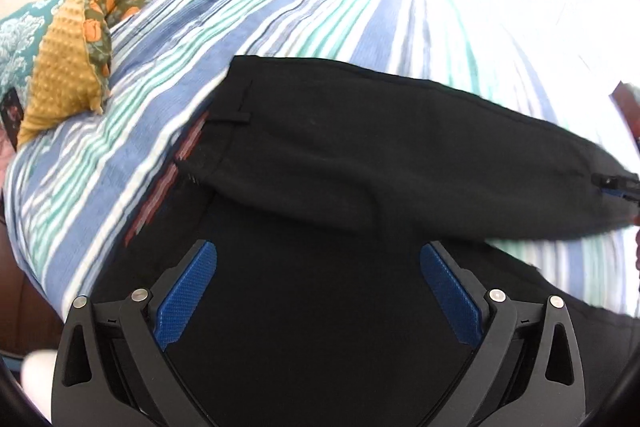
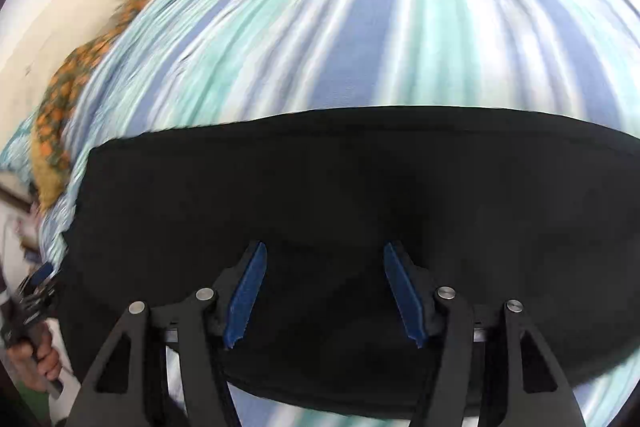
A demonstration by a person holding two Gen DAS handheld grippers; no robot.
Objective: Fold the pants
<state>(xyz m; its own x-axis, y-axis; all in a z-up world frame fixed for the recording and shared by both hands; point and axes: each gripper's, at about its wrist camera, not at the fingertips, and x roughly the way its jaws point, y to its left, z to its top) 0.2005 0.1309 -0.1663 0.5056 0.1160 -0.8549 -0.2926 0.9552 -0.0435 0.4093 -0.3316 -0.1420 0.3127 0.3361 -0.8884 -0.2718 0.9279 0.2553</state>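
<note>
- Left gripper (image 1: pixel 318 253) sits right over the black pants (image 1: pixel 360 155), blue pads spread wide apart, nothing pinched between them.
- Right gripper (image 2: pixel 323 254) is over the pants (image 2: pixel 340 187) too, jaws apart, not gripping any fabric.
- The pants lie across a blue, teal and white striped bedspread (image 1: pixel 300 3), waistband end toward the left gripper.
- Farther back there's a mustard bobbly blanket with an orange floral side (image 1: pixel 68 67), bunched at the bed's edge.
</note>
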